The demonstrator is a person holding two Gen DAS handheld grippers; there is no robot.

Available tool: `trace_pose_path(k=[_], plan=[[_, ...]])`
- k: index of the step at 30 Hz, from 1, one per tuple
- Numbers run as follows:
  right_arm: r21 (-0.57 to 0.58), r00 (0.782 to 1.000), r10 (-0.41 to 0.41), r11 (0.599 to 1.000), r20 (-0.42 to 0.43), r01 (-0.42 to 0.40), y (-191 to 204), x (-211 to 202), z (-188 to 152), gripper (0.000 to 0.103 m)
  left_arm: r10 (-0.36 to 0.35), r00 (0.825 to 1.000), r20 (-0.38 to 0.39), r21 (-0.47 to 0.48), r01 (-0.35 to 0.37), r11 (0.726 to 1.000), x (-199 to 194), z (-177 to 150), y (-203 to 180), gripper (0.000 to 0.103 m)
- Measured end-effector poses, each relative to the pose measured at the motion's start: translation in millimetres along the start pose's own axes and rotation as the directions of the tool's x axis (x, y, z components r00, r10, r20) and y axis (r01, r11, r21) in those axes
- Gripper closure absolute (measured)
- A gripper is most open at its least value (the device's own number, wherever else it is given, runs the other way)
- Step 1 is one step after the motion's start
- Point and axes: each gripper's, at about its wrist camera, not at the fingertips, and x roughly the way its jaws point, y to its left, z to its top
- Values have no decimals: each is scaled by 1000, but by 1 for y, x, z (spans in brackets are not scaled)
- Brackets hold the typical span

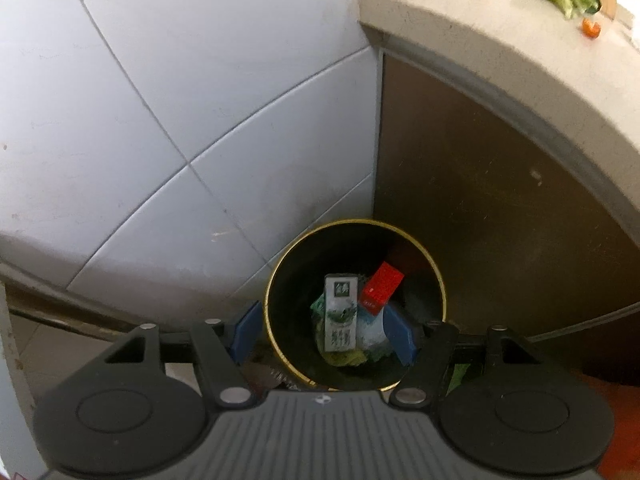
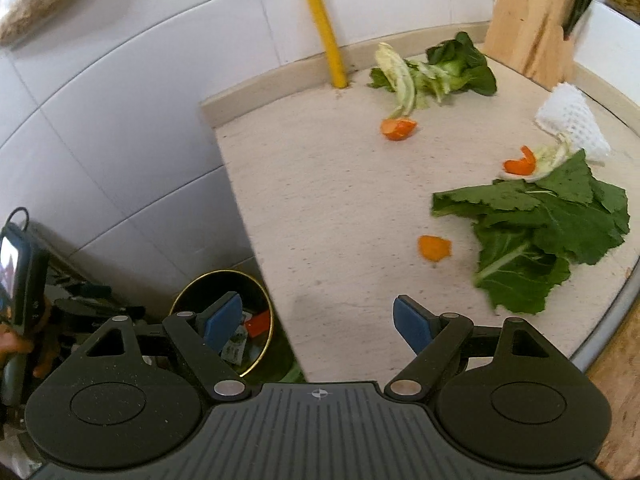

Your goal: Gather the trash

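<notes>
White wall tiles (image 2: 120,128) back a pale speckled countertop (image 2: 320,208), and a yellow pipe (image 2: 324,28) rises from its rear edge beside a wooden knife block (image 2: 528,20). Scraps lie scattered over the counter: a large leafy green (image 2: 544,232) at the right, a smaller wilted bunch of greens (image 2: 436,70) near the pipe, three orange peel pieces (image 2: 434,248) spread between them, and a white foam fruit net (image 2: 572,124) just beyond the big leaf. Nothing stands between the right gripper (image 2: 318,320) and these scraps; its jaws stand wide apart with nothing between them, over the bare front of the counter, the nearest peel a little ahead and to the right.

Off the counter's left end, down on the floor in the corner against the tiled wall, sits a black trash bin with a gold rim (image 1: 440,280). It already holds a white-and-green carton (image 1: 340,312), a red box (image 1: 380,282) and crumpled wrappers. The left gripper (image 1: 324,332) hangs above the bin pointing down into it, jaws parted and empty, its blue pads (image 1: 246,326) framing the opening.
</notes>
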Motion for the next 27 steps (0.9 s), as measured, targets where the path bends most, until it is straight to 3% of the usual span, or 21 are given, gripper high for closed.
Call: trace_pose_path(k=[12, 19, 27], plan=[[26, 998, -39, 999, 46, 38, -31, -11, 20, 16, -85, 990, 111, 18, 84, 996, -39, 25, -21, 42], [68, 994, -85, 995, 74, 80, -62, -13, 37, 15, -123, 969, 215, 77, 109, 991, -71, 61, -42, 42], [104, 984, -151, 985, 96, 141, -99, -18, 51, 15, -223, 942, 251, 85, 208, 974, -80, 103, -61, 41]])
